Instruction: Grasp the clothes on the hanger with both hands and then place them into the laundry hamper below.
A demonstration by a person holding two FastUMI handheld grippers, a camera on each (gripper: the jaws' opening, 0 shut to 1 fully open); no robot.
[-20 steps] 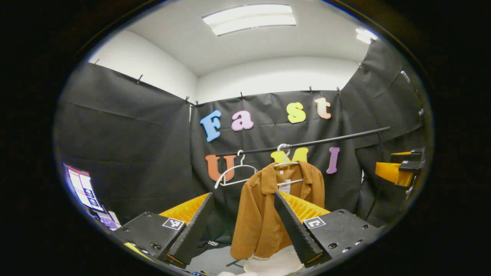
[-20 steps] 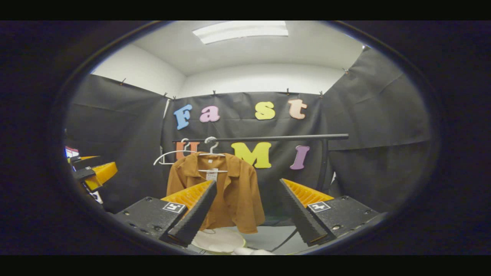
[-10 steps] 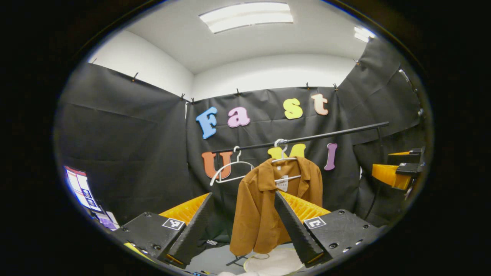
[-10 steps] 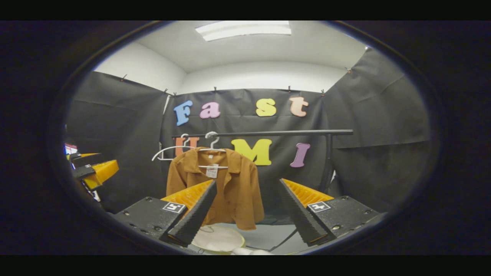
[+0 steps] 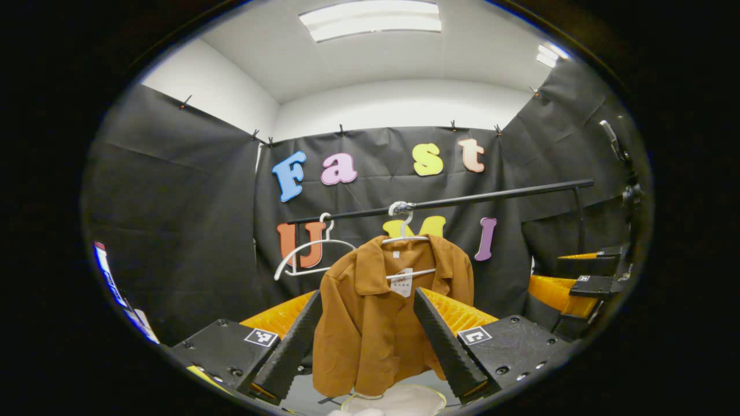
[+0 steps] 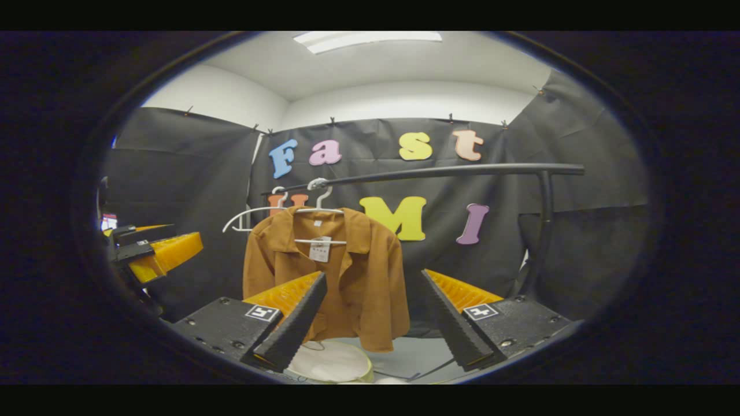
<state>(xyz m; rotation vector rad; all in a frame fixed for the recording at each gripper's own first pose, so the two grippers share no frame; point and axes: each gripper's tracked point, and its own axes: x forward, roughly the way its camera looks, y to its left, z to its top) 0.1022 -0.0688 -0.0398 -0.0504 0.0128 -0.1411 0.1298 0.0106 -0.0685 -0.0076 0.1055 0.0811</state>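
Bare hanger (image 5: 305, 254) beside shirt (image 5: 381, 323) — hamper (image 6: 330, 363) below

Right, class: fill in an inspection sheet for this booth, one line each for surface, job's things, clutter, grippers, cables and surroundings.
Surface: grey floor below the rail.
Job's things: brown collared shirt hangs on a white wire hanger; round white laundry hamper sits beneath it.
Clutter: an empty white hanger beside the shirt.
Grippers: left gripper open, apart from the shirt; right gripper open, holding nothing.
Cables: a thin dark line on the floor, too small to tell.
Surroundings: black clothes rail, ceiling light.
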